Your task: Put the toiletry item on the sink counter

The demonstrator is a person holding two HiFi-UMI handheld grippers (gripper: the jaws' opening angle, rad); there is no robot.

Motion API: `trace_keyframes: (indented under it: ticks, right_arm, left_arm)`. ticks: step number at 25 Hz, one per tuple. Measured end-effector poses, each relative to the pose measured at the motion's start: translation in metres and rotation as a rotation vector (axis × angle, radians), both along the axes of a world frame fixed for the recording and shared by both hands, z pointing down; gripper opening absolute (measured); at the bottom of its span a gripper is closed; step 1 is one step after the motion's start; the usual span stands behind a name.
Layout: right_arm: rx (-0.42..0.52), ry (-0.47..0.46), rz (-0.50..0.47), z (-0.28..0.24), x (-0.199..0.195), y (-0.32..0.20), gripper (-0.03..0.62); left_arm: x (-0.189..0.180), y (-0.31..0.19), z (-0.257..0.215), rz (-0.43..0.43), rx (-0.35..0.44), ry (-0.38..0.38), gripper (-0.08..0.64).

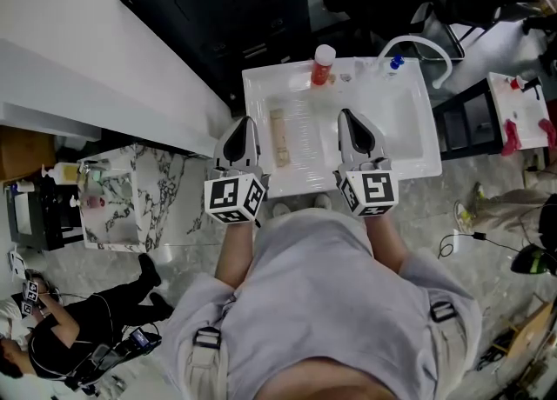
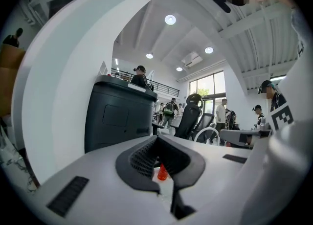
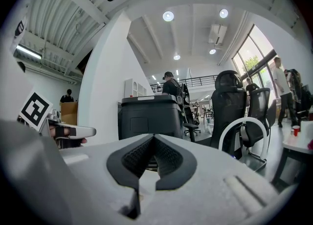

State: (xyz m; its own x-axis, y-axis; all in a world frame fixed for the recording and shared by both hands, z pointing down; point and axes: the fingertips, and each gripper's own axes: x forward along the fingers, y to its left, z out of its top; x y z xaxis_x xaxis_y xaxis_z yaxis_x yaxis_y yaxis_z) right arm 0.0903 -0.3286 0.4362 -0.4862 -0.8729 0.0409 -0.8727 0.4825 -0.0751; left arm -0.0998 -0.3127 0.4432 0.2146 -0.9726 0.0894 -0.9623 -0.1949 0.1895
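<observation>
A white sink (image 1: 409,129) stands in front of me in the head view. A flat beige toiletry item (image 1: 279,138) lies in its basin, left of centre. An orange bottle (image 1: 323,66) with a white cap stands upright on the back rim, near the white arched faucet (image 1: 419,49). My left gripper (image 1: 244,124) hovers over the basin's left edge, just left of the beige item, shut and empty. The right gripper (image 1: 347,117) hangs over the basin's right half, also shut with nothing in it. The orange bottle (image 2: 162,172) shows past the closed left gripper (image 2: 157,145). The right gripper (image 3: 153,143) points level toward a black bin.
A black bin (image 1: 252,7) stands behind the sink, beside a long white wall (image 1: 87,59). A marble-patterned stand (image 1: 130,203) with bottles is at the left. A person sits on the floor at lower left (image 1: 61,337). A small white table (image 1: 520,120) is at the right.
</observation>
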Motion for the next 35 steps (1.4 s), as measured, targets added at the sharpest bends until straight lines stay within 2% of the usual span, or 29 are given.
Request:
trace_keyframes:
  ticks: [10,16,35]
  right_arm:
    - [0.033,0.004,0.007,-0.01,-0.003,0.004,0.005]
    - [0.069,0.053,-0.005,-0.013,-0.009,0.008,0.004]
    - [0.049,0.035,0.005,-0.009,-0.011,0.002,0.005]
  left_arm:
    - [-0.003,0.009,-0.027,-0.007,0.066,-0.037,0.006]
    - [-0.003,0.01,-0.025,-0.008,0.061,-0.039,0.006]
    - [-0.006,0.006,-0.023,-0.01,0.057,-0.039,0.006]
